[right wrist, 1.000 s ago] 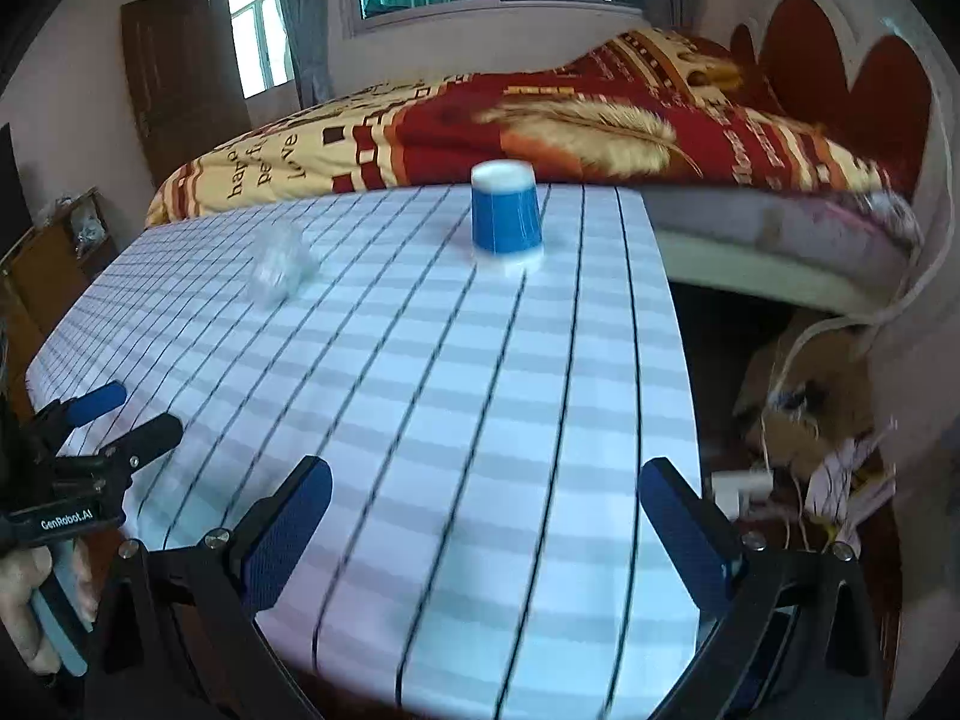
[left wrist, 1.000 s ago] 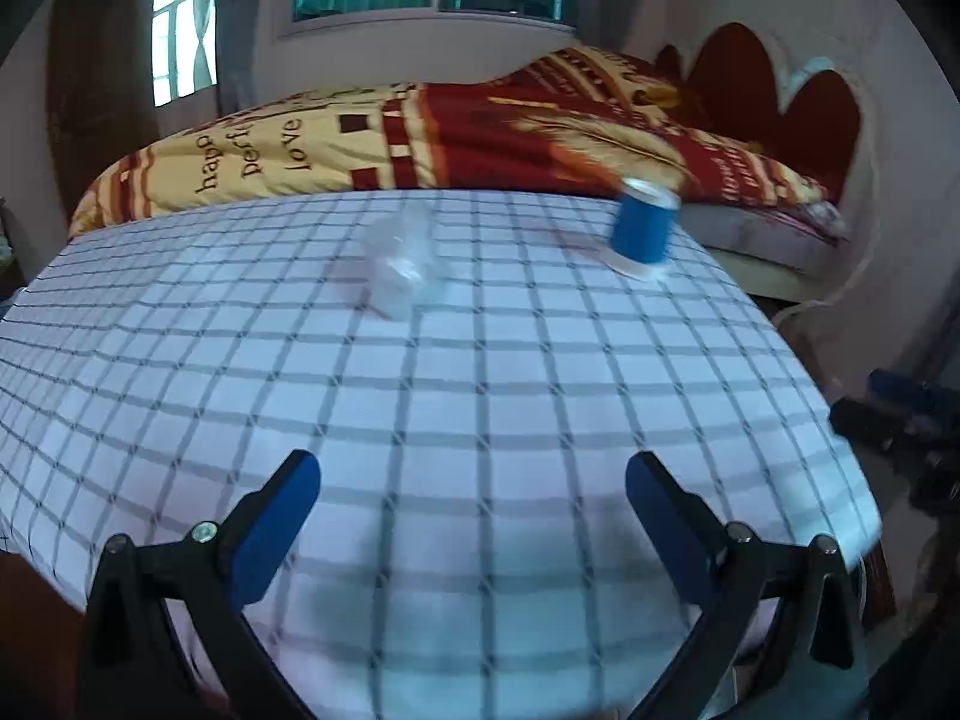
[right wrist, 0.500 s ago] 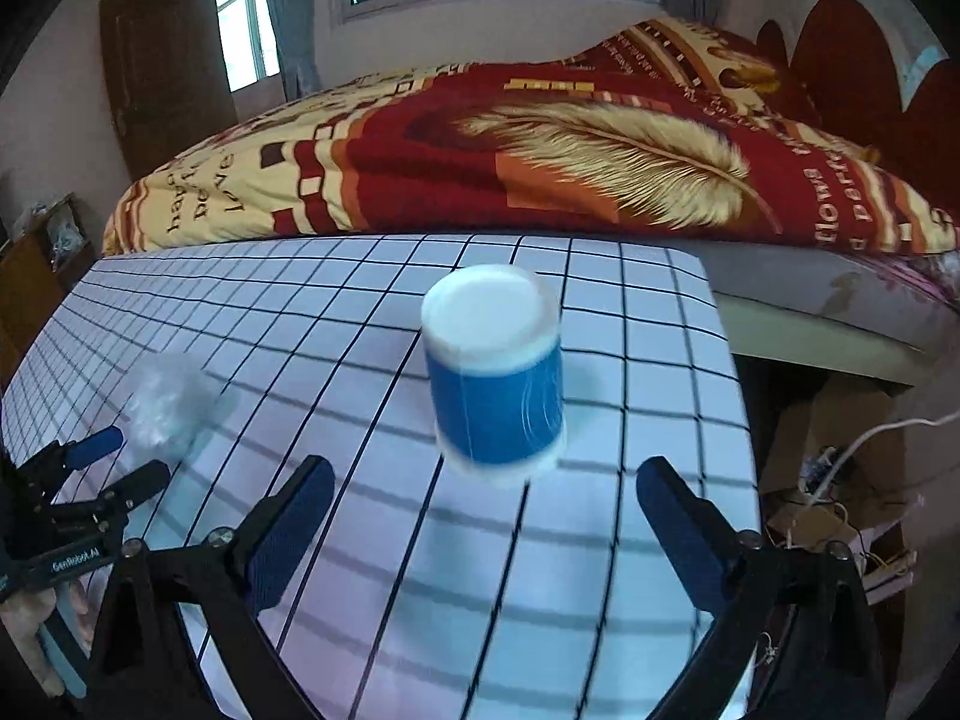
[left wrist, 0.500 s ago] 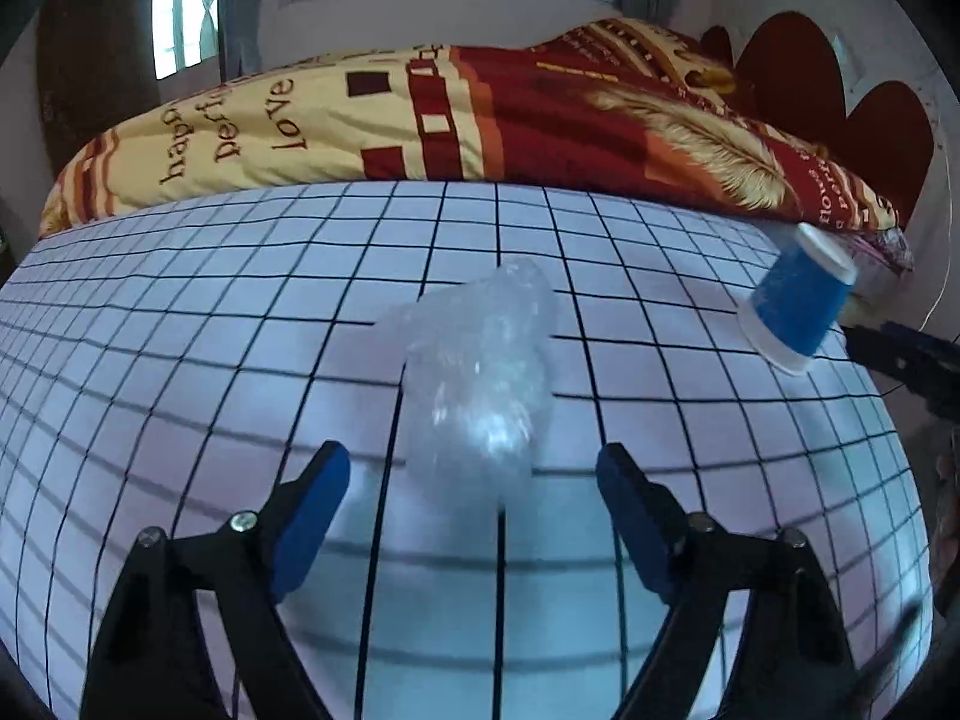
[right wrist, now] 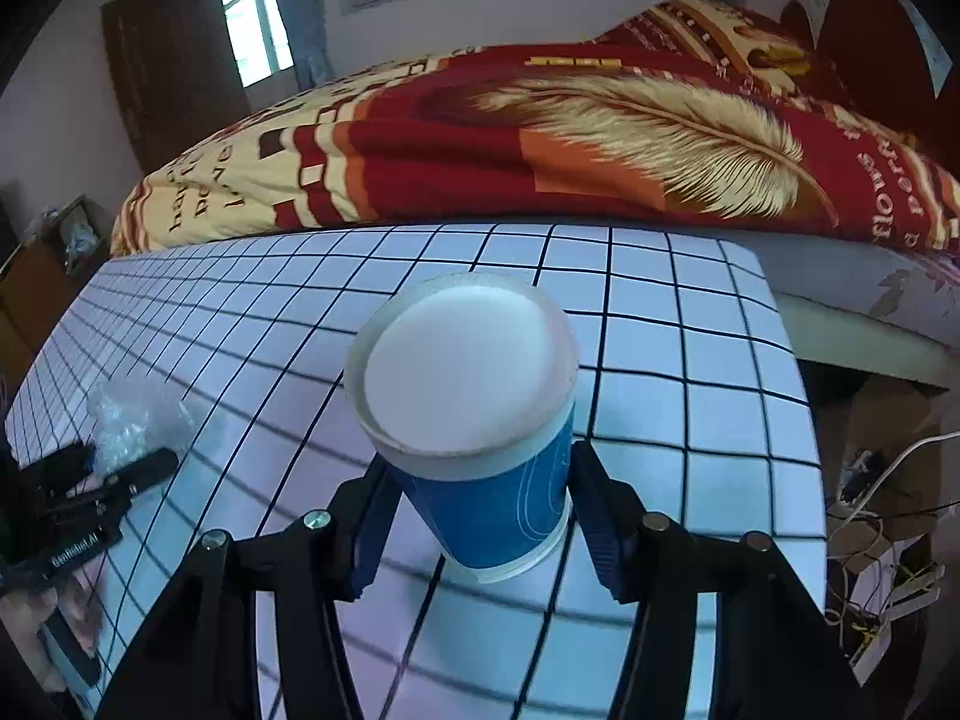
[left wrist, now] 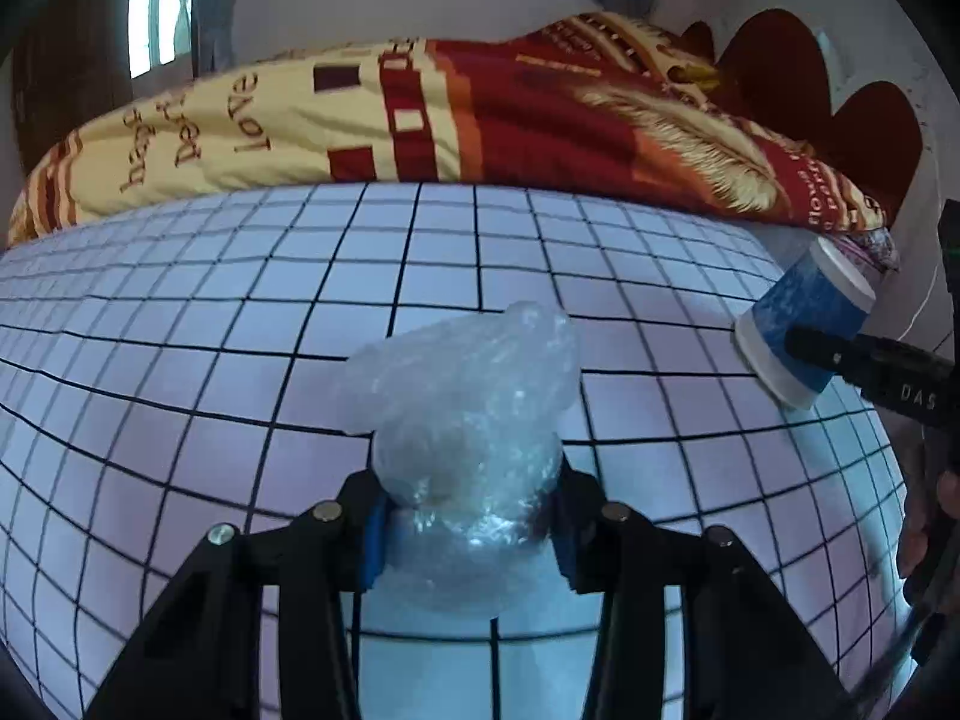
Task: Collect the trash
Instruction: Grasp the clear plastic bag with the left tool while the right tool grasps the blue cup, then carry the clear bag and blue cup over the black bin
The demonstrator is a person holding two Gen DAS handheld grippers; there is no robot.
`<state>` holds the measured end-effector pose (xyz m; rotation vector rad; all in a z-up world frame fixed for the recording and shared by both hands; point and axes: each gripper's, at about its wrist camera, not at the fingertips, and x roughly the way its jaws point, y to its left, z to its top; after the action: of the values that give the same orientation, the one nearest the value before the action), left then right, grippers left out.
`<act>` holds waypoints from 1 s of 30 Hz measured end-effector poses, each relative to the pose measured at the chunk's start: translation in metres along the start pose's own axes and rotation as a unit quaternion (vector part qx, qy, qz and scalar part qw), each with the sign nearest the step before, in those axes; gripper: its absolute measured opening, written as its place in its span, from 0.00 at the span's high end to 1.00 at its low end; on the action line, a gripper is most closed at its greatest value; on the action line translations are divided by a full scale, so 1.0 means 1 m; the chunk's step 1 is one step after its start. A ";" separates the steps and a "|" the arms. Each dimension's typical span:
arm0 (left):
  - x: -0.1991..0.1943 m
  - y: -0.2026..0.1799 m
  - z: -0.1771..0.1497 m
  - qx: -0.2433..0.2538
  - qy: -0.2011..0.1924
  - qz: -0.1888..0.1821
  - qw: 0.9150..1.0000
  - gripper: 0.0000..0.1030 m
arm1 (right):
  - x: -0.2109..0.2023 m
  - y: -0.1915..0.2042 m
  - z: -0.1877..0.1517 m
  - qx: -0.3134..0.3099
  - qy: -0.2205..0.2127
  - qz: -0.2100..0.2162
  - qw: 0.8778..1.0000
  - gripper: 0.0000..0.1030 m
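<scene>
Both grippers have advanced: left gripper (left wrist: pixel 465 531) closing on plastic wad (left wrist: pixel 465 420), right gripper (right wrist: pixel 480 531) closing around inverted cup (right wrist: pixel 474 420); grasp step, lift follows once both clamp.

daylight from window (right wrist: pixel 252 30) | fisheye bending, dark corners | mostly sharp

The crumpled bag (left wrist: pixel 474 420) at the centre of the left view is thin clear plastic, wrinkled and glossy with small highlights, while the cup (right wrist: pixel 480 414) at the centre of the right view looks like matt paper, its blue wall smooth and its upturned white base dull. The surface (left wrist: pixel 180 360) wears a smooth cloth, white with a thin dark grid and a faint sheen. Each claw is matt black plastic with shiny metal screw heads and ribbed blue pads (right wrist: pixel 600 540), and the bed cover (right wrist: pixel 540 138) at twelve o'clock is soft printed fabric.
</scene>
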<state>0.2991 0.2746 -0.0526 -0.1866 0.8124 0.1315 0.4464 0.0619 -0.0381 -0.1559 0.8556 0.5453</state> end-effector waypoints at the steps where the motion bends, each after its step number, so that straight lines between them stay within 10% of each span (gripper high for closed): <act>1: -0.005 -0.003 -0.002 0.003 -0.002 -0.002 1.000 0.57 | -0.008 0.001 -0.005 -0.003 -0.005 0.001 1.000 0.45; 30: -0.152 -0.144 -0.097 0.084 -0.063 -0.087 0.991 0.57 | -0.267 -0.021 -0.194 0.034 -0.095 -0.028 0.995 0.45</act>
<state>0.1544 0.1061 0.0099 -0.0875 0.6736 -0.0890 0.1851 -0.1282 0.0341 -0.0643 0.6823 0.4693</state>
